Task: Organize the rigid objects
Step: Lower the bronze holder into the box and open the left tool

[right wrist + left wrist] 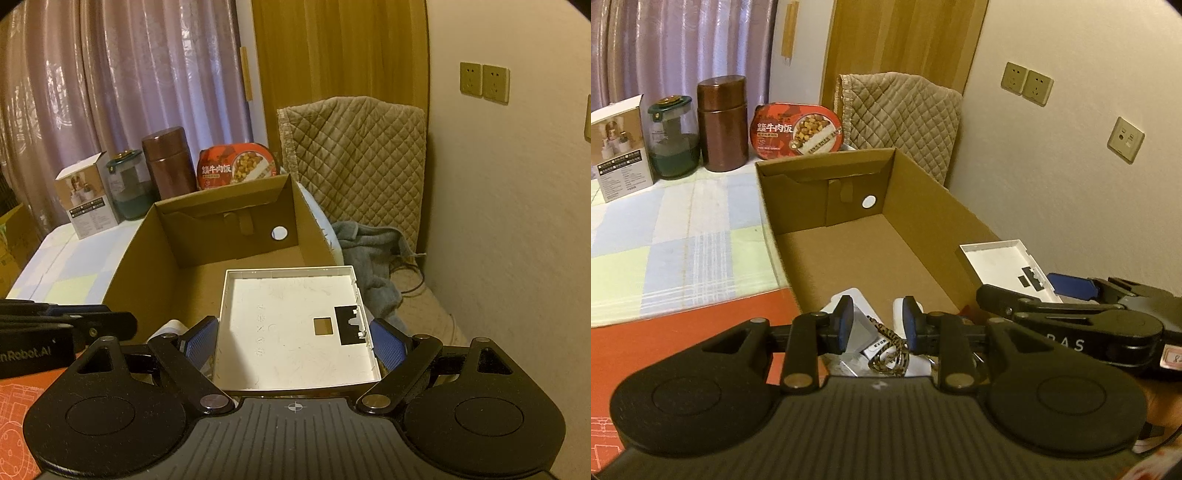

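Left-wrist view showed, from left to right along the table's far edge, one white product box [622, 147], one glass jar [673, 140] with a green lid, one brown metal canister [722, 123] and one red meal tub [798, 127] — four items standing in a row. One open cardboard box [849, 229] sat just beside them on the pastel checked tablecloth [676, 236], an orange mat [694, 317] nearer the camera. Pale curtains [683, 44], a wooden panel [905, 37] and a quilted chair back [905, 110] closed the room, with three wall sockets on the right. The left gripper [874, 325] pointed down into the box's near end, pads slightly apart over a braided cord [890, 350] and white packets; I could not tell whether they pinched anything. The right gripper [295, 341] — tilted down likewise — clamped one white plastic tray [291, 325] by its two side walls above the box's near right corner.
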`<act>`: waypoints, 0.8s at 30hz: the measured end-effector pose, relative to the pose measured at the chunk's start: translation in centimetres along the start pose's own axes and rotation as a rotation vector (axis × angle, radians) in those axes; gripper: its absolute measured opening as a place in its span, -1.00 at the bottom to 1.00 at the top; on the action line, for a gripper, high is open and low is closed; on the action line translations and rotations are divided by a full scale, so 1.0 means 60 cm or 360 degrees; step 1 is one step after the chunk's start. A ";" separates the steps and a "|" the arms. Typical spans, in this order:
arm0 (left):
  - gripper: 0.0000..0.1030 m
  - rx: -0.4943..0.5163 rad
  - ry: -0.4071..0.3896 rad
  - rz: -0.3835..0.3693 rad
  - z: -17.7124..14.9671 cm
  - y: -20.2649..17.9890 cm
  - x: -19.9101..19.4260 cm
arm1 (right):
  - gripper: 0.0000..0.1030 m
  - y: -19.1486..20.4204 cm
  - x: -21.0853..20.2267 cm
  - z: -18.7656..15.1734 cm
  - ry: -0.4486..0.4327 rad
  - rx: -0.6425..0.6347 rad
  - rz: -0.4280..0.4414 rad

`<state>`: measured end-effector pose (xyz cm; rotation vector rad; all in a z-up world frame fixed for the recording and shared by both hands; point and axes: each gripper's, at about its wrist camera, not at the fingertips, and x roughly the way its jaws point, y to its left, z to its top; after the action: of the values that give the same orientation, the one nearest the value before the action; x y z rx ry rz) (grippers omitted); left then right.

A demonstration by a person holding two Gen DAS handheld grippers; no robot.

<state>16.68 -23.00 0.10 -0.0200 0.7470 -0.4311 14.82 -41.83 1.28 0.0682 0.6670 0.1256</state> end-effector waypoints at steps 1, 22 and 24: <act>-0.54 -0.0004 -0.0001 0.0004 0.000 0.002 -0.002 | 0.64 0.000 0.000 0.000 0.0001 0.0000 0.0002; -0.54 -0.0061 -0.0024 0.0056 -0.005 0.019 -0.019 | 0.64 0.025 -0.002 0.001 0.0010 -0.0031 0.0029; -0.54 -0.0065 -0.0023 0.0060 -0.005 0.020 -0.019 | 0.64 0.027 -0.002 0.000 0.0013 -0.0033 0.0036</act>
<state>16.15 -21.43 0.43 -0.0477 0.7406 -0.3795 14.57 -40.22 1.56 0.0552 0.6731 0.1544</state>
